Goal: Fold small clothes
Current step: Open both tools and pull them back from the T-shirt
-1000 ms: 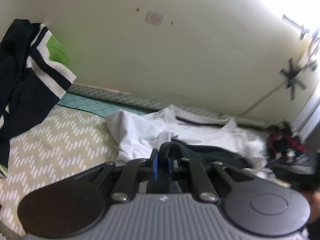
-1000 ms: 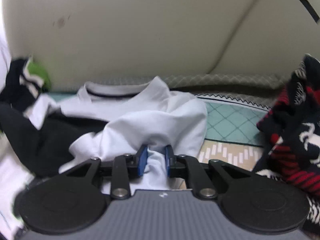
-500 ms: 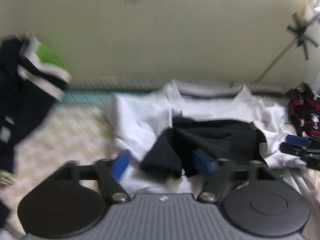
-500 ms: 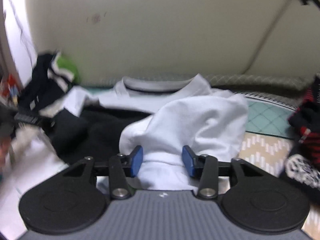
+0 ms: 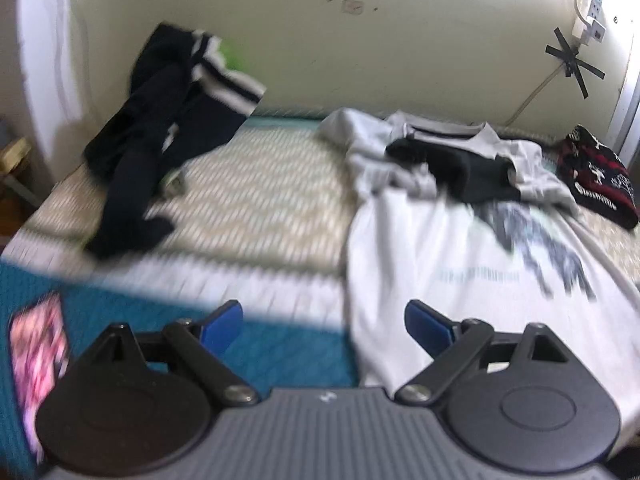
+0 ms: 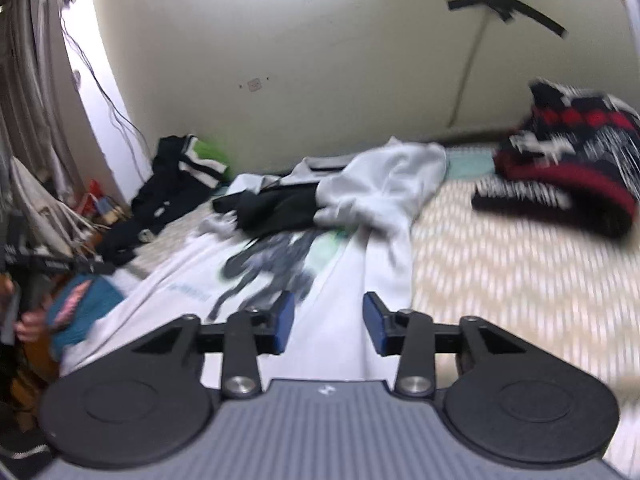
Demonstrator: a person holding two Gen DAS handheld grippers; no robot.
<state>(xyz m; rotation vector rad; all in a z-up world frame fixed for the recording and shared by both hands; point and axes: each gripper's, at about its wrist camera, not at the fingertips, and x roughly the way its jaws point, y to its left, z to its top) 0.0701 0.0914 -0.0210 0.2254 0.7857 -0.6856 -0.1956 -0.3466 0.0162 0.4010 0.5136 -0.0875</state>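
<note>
Both my claws have let go and pulled back: the left claw (image 5: 323, 326) gapes wide at the near hem of the white printed T-shirt (image 5: 460, 264), and the right claw (image 6: 329, 322) stands open above it. The shirt's top is folded down on the patterned bed (image 5: 256, 200), with black cloth (image 5: 468, 170) showing there.

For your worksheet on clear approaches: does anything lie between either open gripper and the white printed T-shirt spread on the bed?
Nothing visible does. The left gripper and right gripper both hang open right at the near hem of the white T-shirt. A black garment lies farther back on its collar end.
</note>
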